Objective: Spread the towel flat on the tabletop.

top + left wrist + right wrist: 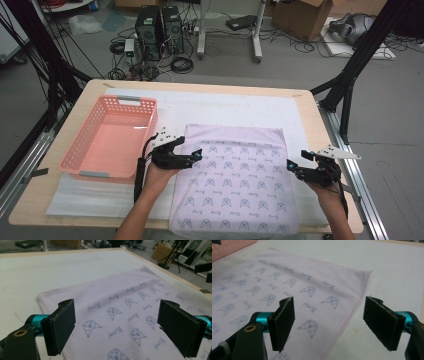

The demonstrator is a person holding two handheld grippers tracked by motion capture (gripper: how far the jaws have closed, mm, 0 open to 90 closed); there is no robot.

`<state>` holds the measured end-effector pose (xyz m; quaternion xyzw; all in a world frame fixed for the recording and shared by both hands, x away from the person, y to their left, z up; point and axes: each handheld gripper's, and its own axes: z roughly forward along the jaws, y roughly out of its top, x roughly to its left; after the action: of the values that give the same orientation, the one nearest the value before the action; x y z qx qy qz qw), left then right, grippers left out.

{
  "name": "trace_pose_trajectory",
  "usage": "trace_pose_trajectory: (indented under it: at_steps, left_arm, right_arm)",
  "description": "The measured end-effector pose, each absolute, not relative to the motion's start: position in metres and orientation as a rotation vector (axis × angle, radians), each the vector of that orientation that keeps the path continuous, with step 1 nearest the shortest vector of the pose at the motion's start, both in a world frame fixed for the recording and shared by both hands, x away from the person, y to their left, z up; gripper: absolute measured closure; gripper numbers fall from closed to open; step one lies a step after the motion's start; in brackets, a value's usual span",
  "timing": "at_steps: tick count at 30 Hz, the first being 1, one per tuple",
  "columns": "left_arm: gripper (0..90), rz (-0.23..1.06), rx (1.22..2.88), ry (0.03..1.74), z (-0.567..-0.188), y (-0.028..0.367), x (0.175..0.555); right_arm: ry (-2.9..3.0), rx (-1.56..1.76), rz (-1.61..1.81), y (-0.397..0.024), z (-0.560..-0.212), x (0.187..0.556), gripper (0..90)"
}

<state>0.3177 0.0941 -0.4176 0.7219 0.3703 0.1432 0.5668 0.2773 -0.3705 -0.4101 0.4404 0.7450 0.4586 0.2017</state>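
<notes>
Towel (235, 177), pale lilac with a printed cat-face pattern, lies flat on the worktop (310, 107) beside a pink basket (107, 137). Left hand-held gripper (192, 156) and right hand-held gripper (295, 167) hover at its side edges, jaws apart and empty. Likely between folds; next, re-grip an edge. Script word between faces unreadable.

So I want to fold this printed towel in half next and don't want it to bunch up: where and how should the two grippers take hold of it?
Probably at its two far corners. The towel lies flat, so only its hemmed edges offer anything to pinch. The left gripper could come in from the basket side and the right gripper from the opposite edge, each sliding one jaw low under the hem. Both stand open, nothing between the jaws.
</notes>
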Motion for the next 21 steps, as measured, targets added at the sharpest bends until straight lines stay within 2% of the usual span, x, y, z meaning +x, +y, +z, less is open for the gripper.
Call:
trace_pose_trajectory:
  at_steps: [9, 21]
  left_arm:
    - [17.1, 0.346, 1.676, 0.805, -0.417, 0.095, 0.285]
    - [18.3, 0.343, 1.662, 0.795, -0.418, 0.097, 0.272]
  right_arm:
    - [2.048, 1.132, 1.333, -0.374, -0.403, 0.229, 20.1]
    - [2.075, 1.134, 1.319, -0.363, -0.409, 0.232, 19.9]
